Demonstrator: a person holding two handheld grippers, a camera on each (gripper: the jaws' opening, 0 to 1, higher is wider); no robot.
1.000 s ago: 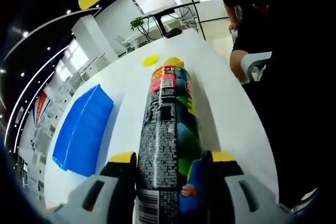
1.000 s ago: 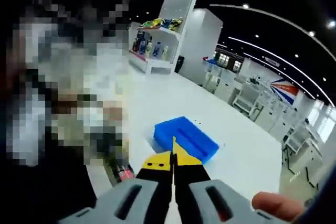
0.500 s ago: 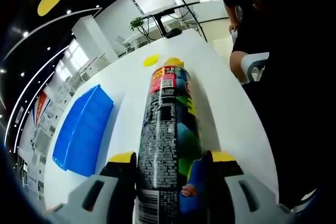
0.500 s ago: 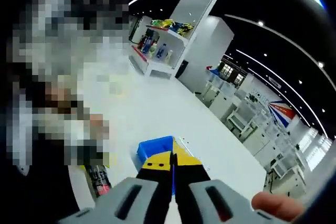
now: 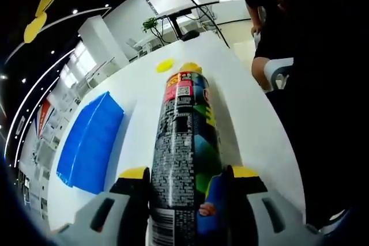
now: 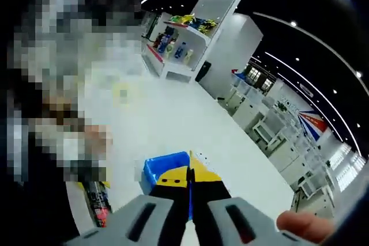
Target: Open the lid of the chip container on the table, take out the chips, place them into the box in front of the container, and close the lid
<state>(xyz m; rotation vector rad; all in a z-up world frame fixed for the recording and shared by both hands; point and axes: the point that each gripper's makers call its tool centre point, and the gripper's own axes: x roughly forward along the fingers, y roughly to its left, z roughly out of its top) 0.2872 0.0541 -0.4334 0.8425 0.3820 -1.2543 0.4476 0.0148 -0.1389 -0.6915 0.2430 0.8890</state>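
Your left tool [image 5: 183, 184] is pinching the chip can [image 5: 184, 142], which lies on its side on the white table [image 5: 248, 119] with its far end pointing away from you. At that end, a yellow chip [image 5: 166, 65] sits on the table just beyond the mouth, with more yellow showing at the opening itself. The blue box [image 5: 89, 142] lies on the table just beside the can, on its left in the left gripper view.

Your right tool [image 6: 189, 181] is pressed together, and a thin yellow sliver stands between its tips, probably a chip, though I cannot tell for sure. In the right gripper view it hovers well above the table with the blue box [image 6: 164, 168] beneath its tips and the can [image 6: 96, 203] off to the side.

To do this step well, lower the right tool over the middle of the box before you spread it, so the chip lands flat inside. Keep the left grip steady so the can does not roll.
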